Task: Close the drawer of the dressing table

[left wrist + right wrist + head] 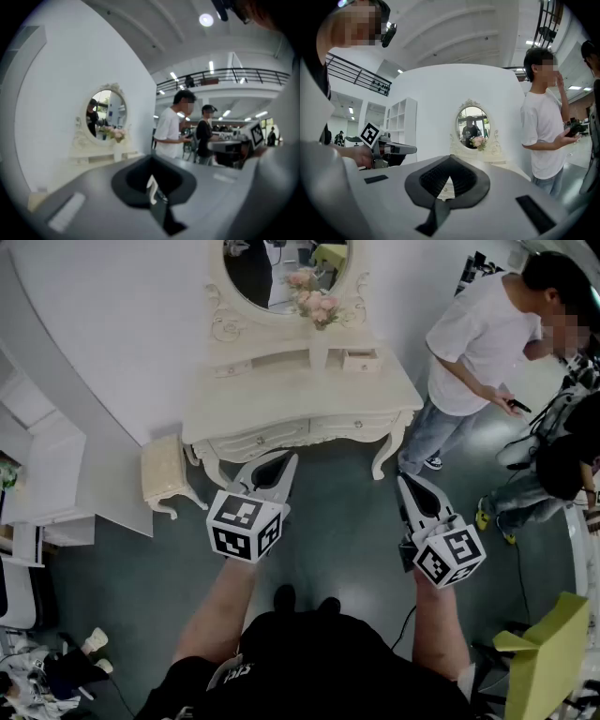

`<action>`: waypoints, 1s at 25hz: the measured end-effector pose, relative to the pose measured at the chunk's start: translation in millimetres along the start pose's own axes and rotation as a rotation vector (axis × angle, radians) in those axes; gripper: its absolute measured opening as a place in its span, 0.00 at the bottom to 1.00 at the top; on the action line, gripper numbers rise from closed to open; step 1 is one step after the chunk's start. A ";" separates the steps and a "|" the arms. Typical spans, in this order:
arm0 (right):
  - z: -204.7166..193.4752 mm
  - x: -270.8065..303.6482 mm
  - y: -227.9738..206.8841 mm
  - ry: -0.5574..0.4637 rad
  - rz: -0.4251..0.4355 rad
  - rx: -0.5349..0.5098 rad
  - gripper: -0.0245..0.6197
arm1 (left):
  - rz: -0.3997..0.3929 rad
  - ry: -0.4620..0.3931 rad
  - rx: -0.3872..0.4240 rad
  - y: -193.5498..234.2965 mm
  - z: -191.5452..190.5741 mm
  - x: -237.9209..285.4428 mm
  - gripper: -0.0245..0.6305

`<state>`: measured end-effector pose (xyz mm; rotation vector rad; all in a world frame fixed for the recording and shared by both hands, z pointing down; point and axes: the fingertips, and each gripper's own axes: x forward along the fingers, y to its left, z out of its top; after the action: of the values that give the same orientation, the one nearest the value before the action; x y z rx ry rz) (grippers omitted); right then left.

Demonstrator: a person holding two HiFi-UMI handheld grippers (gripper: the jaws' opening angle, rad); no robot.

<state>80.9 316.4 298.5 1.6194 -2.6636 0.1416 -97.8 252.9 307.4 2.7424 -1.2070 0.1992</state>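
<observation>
Facing the dressing table [291,395], you hold the left gripper [286,461] and right gripper [406,482] short of it, jaws pressed together on nothing. Its small upper-right drawer [361,360] stands slightly out, contents unseen.

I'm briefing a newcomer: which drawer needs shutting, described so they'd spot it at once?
Find the cream dressing table under the oval mirror. On its raised back shelf, right of the flowers, sits a small drawer. Unlike its flush twin on the left, it juts forward.
</observation>
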 end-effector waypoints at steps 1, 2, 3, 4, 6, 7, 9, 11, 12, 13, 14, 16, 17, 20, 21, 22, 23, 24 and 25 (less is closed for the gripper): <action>-0.7 3.0 2.6 0.003 0.005 0.001 0.02 | 0.003 0.000 -0.003 2.4 -1.1 -0.9 0.05; -1.6 6.1 5.0 0.006 0.009 0.003 0.02 | 0.005 0.000 -0.007 4.8 -2.3 -1.8 0.05; -3.0 9.3 7.2 0.009 0.013 0.004 0.02 | 0.007 0.000 -0.009 7.4 -3.6 -2.8 0.05; -4.9 12.8 9.2 0.011 0.017 0.005 0.02 | 0.009 0.001 -0.011 10.5 -5.0 -4.0 0.05; -9.9 21.0 13.7 0.017 0.027 0.005 0.02 | 0.014 0.006 -0.016 18.3 -8.5 -7.9 0.05; -12.2 25.6 16.9 0.021 0.033 0.006 0.02 | 0.019 0.008 -0.019 22.9 -10.1 -10.4 0.05; -14.4 34.8 25.0 0.027 0.048 0.007 0.02 | 0.028 0.009 -0.026 32.4 -12.4 -15.4 0.05; -14.1 44.0 33.2 0.030 0.063 0.014 0.02 | 0.033 0.009 -0.029 41.6 -13.1 -19.1 0.05; -13.4 48.6 36.8 0.029 0.069 0.020 0.03 | 0.033 0.008 -0.030 46.0 -13.3 -20.3 0.05; -12.5 53.0 40.1 0.027 0.073 0.026 0.03 | 0.031 0.007 -0.032 50.4 -13.5 -21.3 0.05; -11.7 57.1 43.0 0.025 0.075 0.030 0.03 | 0.029 0.006 -0.034 54.8 -13.8 -22.4 0.05; -9.5 64.7 48.8 0.021 0.073 0.035 0.03 | 0.022 0.004 -0.038 63.8 -14.2 -24.8 0.05; -8.4 68.3 51.5 0.018 0.069 0.037 0.03 | 0.018 0.002 -0.039 68.6 -13.6 -26.1 0.05; -4.6 77.0 59.1 0.004 0.054 0.043 0.03 | 0.006 -0.012 -0.033 82.2 -8.5 -31.1 0.05; -3.3 78.9 62.1 -0.002 0.049 0.047 0.03 | 0.002 -0.018 -0.029 86.0 -6.4 -33.4 0.05; -2.4 80.7 65.6 -0.007 0.044 0.052 0.03 | -0.003 -0.024 -0.024 90.0 -4.5 -36.0 0.05; -2.2 82.5 69.4 -0.009 0.040 0.057 0.03 | -0.007 -0.028 -0.022 94.1 -3.1 -38.4 0.05; -3.0 84.6 73.4 -0.006 0.037 0.062 0.03 | -0.012 -0.029 -0.022 98.4 -2.5 -40.5 0.05; -4.6 86.7 77.0 -0.001 0.035 0.066 0.03 | -0.017 -0.029 -0.025 102.3 -2.7 -41.9 0.05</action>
<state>-27.5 275.3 303.6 1.5908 -2.7172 0.2321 -201.8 215.2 310.1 2.7423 -1.1840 0.1419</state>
